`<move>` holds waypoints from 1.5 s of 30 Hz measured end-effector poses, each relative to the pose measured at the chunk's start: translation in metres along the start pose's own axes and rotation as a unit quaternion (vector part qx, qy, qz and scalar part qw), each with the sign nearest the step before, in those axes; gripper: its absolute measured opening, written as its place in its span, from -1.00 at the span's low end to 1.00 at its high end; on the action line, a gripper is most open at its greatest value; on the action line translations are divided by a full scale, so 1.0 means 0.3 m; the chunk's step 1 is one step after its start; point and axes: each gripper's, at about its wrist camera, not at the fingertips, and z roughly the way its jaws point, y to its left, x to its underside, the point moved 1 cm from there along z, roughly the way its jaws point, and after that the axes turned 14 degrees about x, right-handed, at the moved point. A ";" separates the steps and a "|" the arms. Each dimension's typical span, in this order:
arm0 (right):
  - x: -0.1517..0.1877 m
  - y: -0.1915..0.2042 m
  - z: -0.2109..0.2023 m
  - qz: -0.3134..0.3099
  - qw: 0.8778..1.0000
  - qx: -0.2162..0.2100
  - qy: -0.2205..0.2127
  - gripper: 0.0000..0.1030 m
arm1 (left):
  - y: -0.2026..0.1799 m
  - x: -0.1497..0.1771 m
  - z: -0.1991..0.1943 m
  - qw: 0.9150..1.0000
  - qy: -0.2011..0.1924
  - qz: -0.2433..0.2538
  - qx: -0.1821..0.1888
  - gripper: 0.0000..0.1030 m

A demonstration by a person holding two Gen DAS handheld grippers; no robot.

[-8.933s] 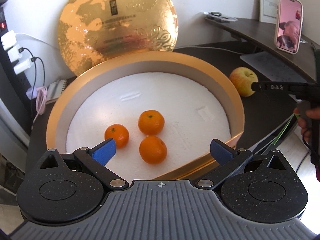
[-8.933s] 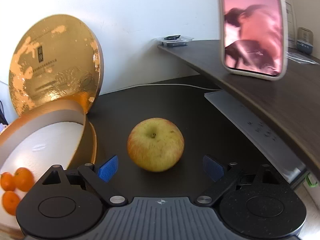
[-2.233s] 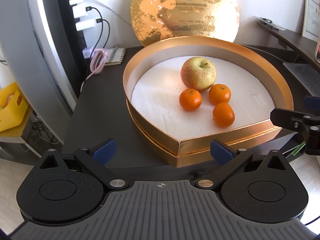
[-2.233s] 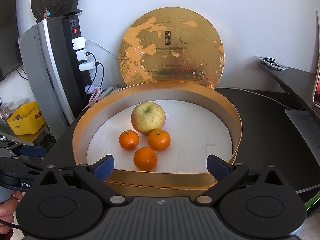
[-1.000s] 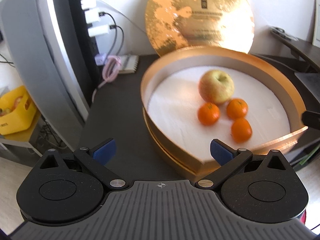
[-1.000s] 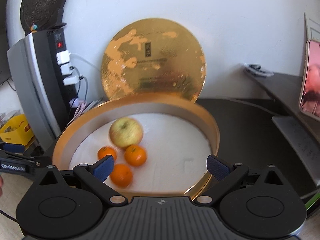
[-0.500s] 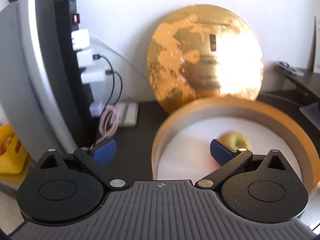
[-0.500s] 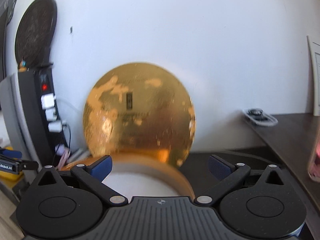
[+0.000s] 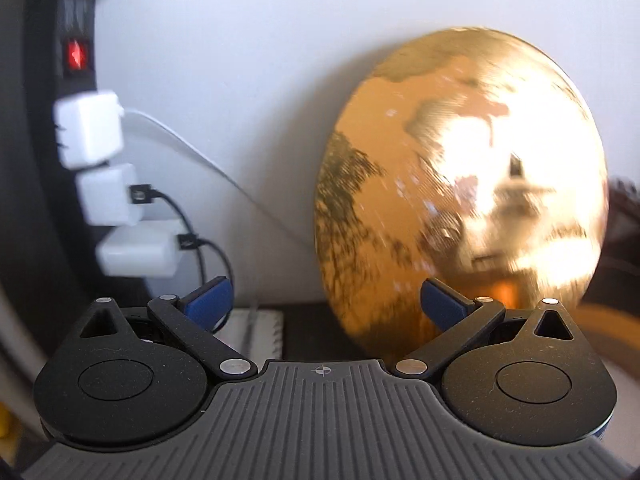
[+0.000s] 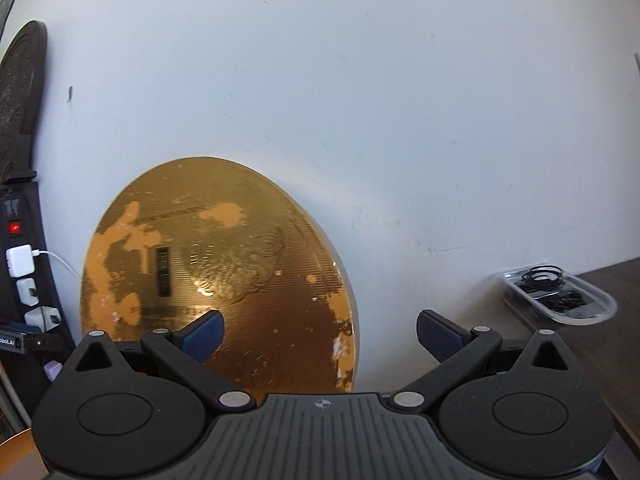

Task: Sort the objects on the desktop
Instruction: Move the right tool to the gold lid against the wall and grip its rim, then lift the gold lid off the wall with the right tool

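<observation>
both the left gripper (image 9: 326, 302) and right gripper (image 10: 318, 332) hold their fingers spread wide and empty, the gold lid (image 10: 216, 272) leaning at twelve o'clock.

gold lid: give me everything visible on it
The gold lid is a round, flat disc with a shiny foil-like face, finely ribbed, with paler orange patches, an embossed swirl motif and a small dark vertical label. It stands on edge, tilted back against the white wall; its thin pale rim shows on the right. Its foot is hidden behind the grippers. In the left wrist view it is blurred with strong glare. Neither gripper touches it.
</observation>
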 end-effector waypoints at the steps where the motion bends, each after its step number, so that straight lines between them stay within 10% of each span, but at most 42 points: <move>1: 0.001 -0.011 0.031 0.008 1.000 -0.005 0.003 0.99 | 0.021 -0.003 0.032 1.000 0.002 -0.009 0.015 0.99; 33: 0.079 0.002 0.282 0.049 0.992 -0.109 0.048 0.99 | 0.201 0.044 0.340 0.986 -0.036 -0.039 0.159 1.00; 45: 0.036 -0.001 0.223 0.055 0.990 -0.133 0.006 0.86 | 0.104 0.031 0.311 0.992 -0.036 0.002 0.118 1.00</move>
